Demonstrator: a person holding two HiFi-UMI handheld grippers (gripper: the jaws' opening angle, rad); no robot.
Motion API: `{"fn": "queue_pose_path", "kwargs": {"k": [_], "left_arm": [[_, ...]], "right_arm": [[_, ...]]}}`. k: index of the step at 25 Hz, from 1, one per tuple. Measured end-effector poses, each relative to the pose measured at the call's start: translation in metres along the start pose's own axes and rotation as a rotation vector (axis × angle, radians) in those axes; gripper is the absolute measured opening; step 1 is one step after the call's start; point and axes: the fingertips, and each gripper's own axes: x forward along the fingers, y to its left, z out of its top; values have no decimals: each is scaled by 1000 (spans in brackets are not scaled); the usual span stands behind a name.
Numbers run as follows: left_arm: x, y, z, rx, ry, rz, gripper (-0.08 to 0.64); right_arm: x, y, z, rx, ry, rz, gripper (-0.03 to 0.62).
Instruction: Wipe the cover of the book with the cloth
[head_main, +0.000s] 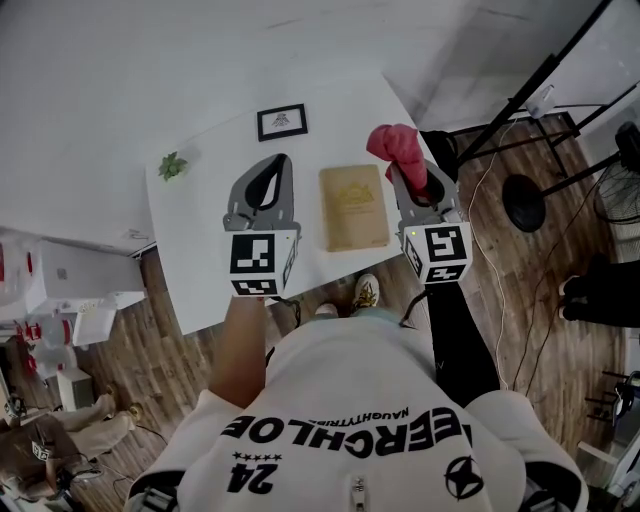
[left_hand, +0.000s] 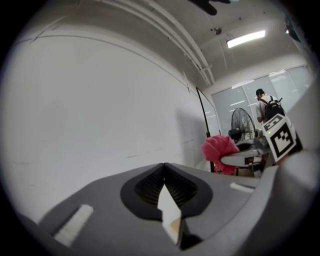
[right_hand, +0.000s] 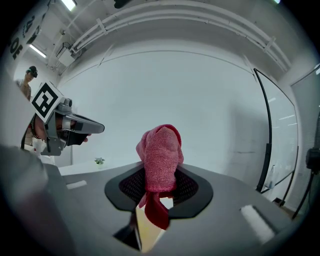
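A tan book (head_main: 353, 207) lies flat on the white table (head_main: 205, 270), between my two grippers in the head view. My right gripper (head_main: 408, 178) is to the book's right, shut on a red cloth (head_main: 398, 148) that bunches up over its tips. In the right gripper view the cloth (right_hand: 161, 150) stands up from the closed jaws of the right gripper (right_hand: 159, 176) and hangs down between them. My left gripper (head_main: 278, 166) is to the book's left, shut with nothing in it. The left gripper (left_hand: 163, 166) points at the wall, with the cloth (left_hand: 219, 150) off to its right.
A small framed picture (head_main: 282, 121) and a little green plant (head_main: 172, 166) sit at the table's far side. Right of the table are black stand legs (head_main: 530, 95), a round base (head_main: 523, 203) and cables on the wooden floor. A fan (left_hand: 242, 122) and a person (left_hand: 267, 105) are further off.
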Motion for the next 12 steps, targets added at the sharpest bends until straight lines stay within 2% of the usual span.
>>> {"fn": "queue_pose_path", "kwargs": {"k": [12], "left_arm": [[-30, -1, 9, 18, -35, -35, 52]], "right_arm": [[-29, 19, 0, 3, 10, -48, 104]]}}
